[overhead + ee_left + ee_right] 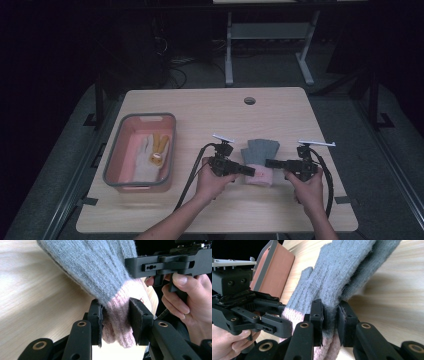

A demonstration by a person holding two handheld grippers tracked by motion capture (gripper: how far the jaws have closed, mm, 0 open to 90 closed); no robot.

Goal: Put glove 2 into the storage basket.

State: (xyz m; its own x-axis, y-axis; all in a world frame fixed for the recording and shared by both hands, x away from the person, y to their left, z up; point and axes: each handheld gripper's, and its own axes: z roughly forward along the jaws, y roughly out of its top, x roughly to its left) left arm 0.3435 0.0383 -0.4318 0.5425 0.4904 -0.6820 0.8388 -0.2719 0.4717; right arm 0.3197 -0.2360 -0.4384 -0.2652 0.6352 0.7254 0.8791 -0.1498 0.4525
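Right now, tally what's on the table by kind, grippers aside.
Gloves: 2, a grey glove with pink cuff held between both grippers, a white-and-tan glove in the bin
Bins: 1, the pink bin
Total: 3

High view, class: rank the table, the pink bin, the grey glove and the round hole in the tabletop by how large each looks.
1. table
2. pink bin
3. grey glove, partly hidden by the claws
4. round hole
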